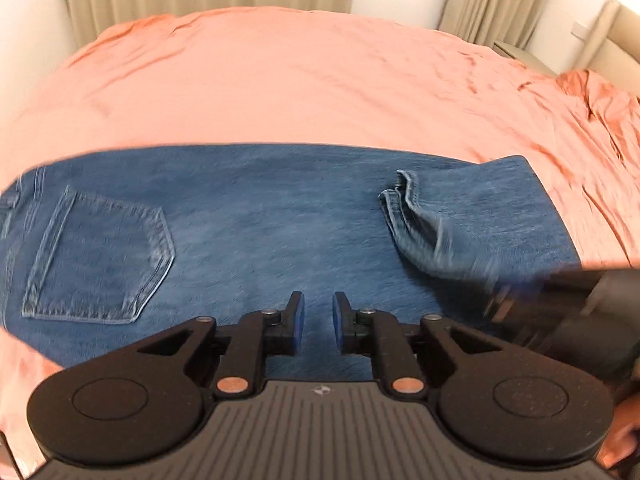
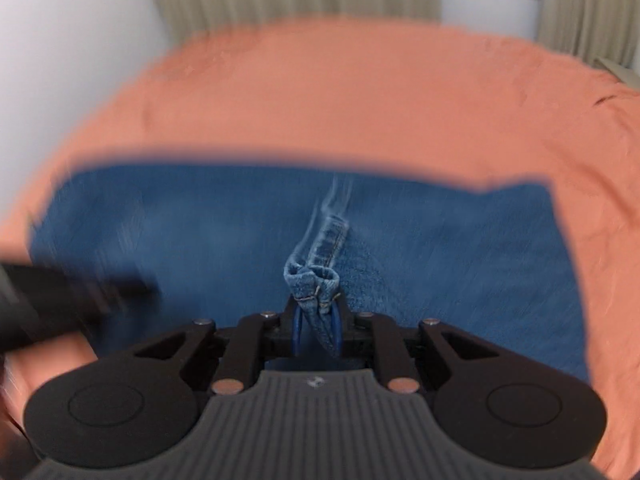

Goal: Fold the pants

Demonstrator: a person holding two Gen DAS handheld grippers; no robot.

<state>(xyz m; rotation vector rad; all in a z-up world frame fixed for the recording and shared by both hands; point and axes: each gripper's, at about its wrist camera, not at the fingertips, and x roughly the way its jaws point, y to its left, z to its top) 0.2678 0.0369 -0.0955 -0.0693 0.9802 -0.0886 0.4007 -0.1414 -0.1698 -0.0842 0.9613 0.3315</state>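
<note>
Denim fills the lower half of both wrist views: a pair of blue jeans (image 1: 248,232) lies flat across an orange bedsheet (image 1: 280,80), one leg stacked on the other. At the left of the left wrist view sits the back pocket (image 1: 100,256), marking the waist end. Moving right, the left gripper (image 1: 319,322) hangs above the thigh area, its blue pads apart with nothing between them. Further right, the leg hems (image 1: 404,208) are lifted and doubled back toward the waist, trailing into the blurred right gripper (image 1: 532,300) at the frame's edge.

In the right wrist view the left tool shows only as a dark smear at the far left. At centre, the right gripper (image 2: 318,328) is clamped on the bunched hem cuffs (image 2: 314,280), both layers pinched between the pads.

Risks, as a judgement: the grip takes only a narrow bite of thick seam, so a quick sweep could pull one cuff free and split the layers. With the left tool off the cloth, nothing anchors the fold line, so the lower layer may drag and the fold land crooked or wrinkled. The soft sheet could also ruck up beneath.

Both grippers tilt steeply downward over the bed, and the heavy blur suggests the right hand is travelling fast.
</note>
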